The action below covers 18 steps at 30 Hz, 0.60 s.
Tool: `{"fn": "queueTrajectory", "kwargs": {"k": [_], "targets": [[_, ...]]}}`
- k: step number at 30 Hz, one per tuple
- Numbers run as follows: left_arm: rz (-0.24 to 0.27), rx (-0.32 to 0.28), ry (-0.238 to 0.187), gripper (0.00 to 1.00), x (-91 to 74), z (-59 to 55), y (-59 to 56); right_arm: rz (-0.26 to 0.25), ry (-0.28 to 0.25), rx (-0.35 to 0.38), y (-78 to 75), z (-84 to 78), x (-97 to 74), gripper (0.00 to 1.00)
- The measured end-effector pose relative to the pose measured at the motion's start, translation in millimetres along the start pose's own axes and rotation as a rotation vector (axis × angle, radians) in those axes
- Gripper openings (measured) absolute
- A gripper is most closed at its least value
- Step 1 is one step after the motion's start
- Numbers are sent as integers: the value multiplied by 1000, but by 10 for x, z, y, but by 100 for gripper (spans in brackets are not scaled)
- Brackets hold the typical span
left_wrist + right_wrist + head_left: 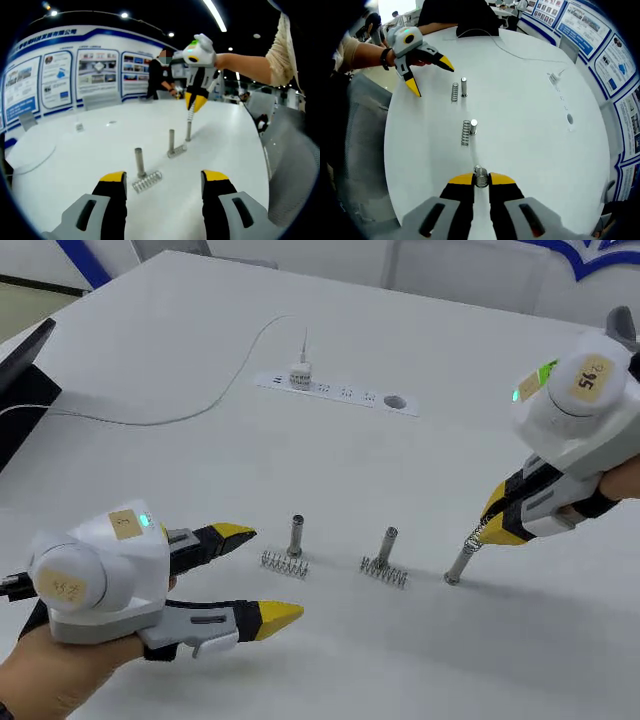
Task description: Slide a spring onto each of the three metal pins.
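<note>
Over on the right side of the bench (pixel 180 340), the right gripper (pixel 492 530) has its jaws clenched on the held spring (pixel 474 538). That spring hangs down from the yellow tips so its lower end meets the top of the right pin (pixel 459 567). Can't really tell whether it's actually slipped over the pin or is just touching the tip. In the right gripper view the held spring sits end-on, squeezed between the jaws, and it covers the pin underneath.

Both of the others are standing up bare. The middle pin (pixel 386 545) has the middle spring (pixel 384 573) lying flat on the bench just beside its base, on the near side. Same deal with the left pin (pixel 296 535) and the left spring (pixel 283 563).

Down at the lower left, the left gripper (pixel 258 573) has its jaws spread wide with nothing between them. The tips point toward the left pin and its spring, near them but apart. In the left gripper view that pin and spring line up just past the gap between the jaws, with the right gripper farther back over the last pin.

Farther back on the bench there's a power strip (pixel 340 393) with a plug in it, and a thin cable (pixel 200 412) trailing off to the left.
</note>
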<state>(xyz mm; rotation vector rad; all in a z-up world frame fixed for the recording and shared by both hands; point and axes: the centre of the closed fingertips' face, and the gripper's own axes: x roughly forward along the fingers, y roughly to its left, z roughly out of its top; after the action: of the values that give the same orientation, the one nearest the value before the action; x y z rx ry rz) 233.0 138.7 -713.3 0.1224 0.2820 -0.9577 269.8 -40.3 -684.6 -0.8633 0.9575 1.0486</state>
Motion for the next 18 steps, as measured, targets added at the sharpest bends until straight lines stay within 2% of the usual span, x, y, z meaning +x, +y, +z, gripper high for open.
{"fn": "queueTrajectory", "kwargs": {"k": [18], "targets": [[3, -2, -2, 61, 6, 8, 11, 39, 51, 2, 58, -60, 272, 12]]}}
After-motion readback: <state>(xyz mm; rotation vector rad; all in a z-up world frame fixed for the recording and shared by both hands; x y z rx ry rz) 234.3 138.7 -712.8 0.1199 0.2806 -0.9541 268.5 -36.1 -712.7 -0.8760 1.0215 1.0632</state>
